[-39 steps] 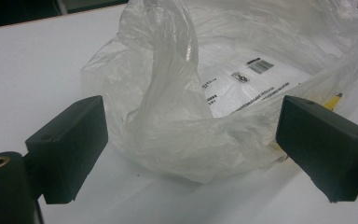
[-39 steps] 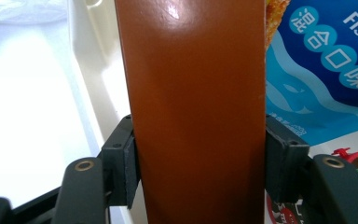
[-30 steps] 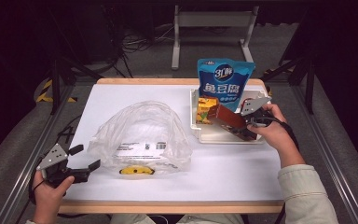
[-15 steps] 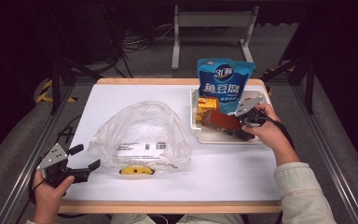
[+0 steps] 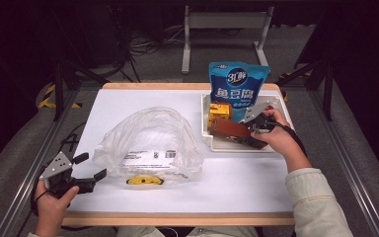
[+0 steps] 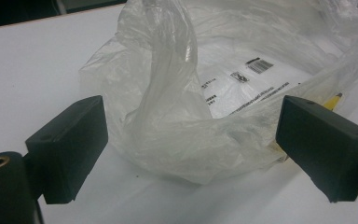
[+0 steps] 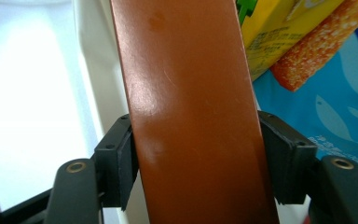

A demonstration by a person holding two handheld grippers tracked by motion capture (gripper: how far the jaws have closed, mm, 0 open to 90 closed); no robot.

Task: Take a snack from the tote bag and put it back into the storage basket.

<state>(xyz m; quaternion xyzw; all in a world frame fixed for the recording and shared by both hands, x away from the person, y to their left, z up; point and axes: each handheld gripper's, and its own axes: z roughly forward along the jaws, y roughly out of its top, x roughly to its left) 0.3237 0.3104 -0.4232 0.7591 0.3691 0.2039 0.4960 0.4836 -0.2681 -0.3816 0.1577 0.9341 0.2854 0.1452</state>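
Note:
A long brown box (image 5: 232, 132) lies across the white tray (image 5: 237, 145) at the right of the table, and my right gripper (image 5: 252, 129) is shut on it. In the right gripper view both jaws press the brown box (image 7: 191, 107) from either side, above the tray wall (image 7: 100, 88). A crumpled clear plastic bag (image 5: 148, 145) with a printed label sits mid-table. My left gripper (image 5: 90, 168) stands open at the front left, just left of the bag. The left gripper view has the bag (image 6: 223, 93) between and beyond the wide-apart jaws of that gripper (image 6: 193, 144).
A blue snack pouch (image 5: 238, 89) stands upright at the tray's back. A yellow carton (image 5: 219, 112) sits in the tray behind the brown box; an orange item (image 7: 321, 51) lies beside it. A yellow object (image 5: 144, 180) lies at the bag's front edge.
My right gripper has drifted left with the brown box over the tray. The left gripper and the bag have stayed put.

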